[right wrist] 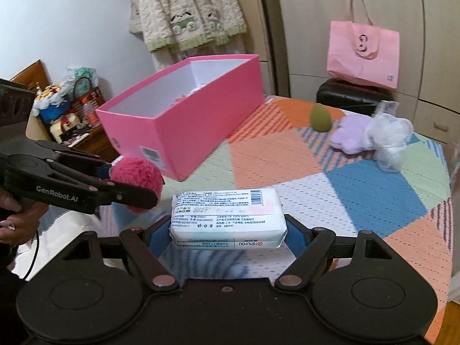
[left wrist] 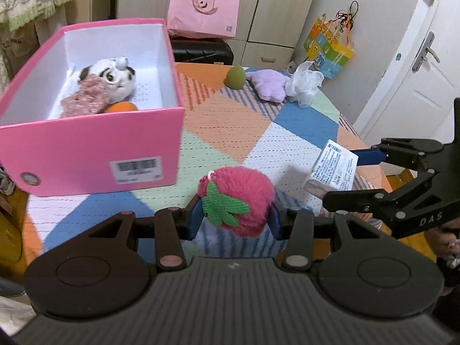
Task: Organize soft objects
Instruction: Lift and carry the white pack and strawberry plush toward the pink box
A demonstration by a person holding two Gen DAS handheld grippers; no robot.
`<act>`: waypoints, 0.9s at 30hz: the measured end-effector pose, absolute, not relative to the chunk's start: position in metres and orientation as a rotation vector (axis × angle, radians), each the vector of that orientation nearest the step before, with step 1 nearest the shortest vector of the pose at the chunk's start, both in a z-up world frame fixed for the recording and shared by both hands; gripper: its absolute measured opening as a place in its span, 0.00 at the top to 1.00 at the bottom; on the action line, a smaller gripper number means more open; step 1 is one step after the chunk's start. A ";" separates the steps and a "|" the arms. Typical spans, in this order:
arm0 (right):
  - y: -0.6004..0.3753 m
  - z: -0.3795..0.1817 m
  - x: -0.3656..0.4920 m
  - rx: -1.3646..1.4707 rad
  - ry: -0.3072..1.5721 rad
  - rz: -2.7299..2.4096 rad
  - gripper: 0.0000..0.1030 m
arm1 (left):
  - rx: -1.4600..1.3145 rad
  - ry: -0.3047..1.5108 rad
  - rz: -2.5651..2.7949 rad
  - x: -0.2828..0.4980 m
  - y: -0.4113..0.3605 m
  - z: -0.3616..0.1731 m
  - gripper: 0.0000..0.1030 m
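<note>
Patchwork tablecloth (left wrist: 230, 126) lies open between pink box (left wrist: 95, 155) and plush strawberry (left wrist: 238, 201).

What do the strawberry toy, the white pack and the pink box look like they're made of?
Strawberry toy: fluffy pink plush, green knitted-looking leaf. White pack: soft glossy plastic film, printed, probably tissues. Pink box: smooth, stiff-walled cardboard, white inside.

A box (left wrist: 86, 155) stood at the left of the table (left wrist: 230, 132), with a plush (left wrist: 115, 77) lying inside it. Near the far right edge, an egg (left wrist: 235, 77), a pad (left wrist: 268, 84) and a pouf (left wrist: 304, 84) lay in a row, left to right.
</note>
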State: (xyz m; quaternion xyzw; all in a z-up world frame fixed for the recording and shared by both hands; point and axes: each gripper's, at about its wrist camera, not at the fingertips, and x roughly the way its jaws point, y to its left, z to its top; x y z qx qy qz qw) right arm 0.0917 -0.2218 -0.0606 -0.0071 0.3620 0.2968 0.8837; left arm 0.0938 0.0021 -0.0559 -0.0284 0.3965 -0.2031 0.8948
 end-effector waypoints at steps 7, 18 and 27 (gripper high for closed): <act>-0.197 -0.046 0.081 -0.047 0.762 0.677 0.19 | -0.049 0.815 -0.403 0.078 0.032 -0.045 0.57; -0.160 -0.019 0.079 -0.111 0.717 0.756 0.19 | -0.071 0.796 -0.444 0.071 0.065 -0.017 0.57; -0.134 0.010 0.100 -0.175 0.640 0.823 0.19 | -0.045 0.698 -0.430 0.086 0.091 0.013 0.57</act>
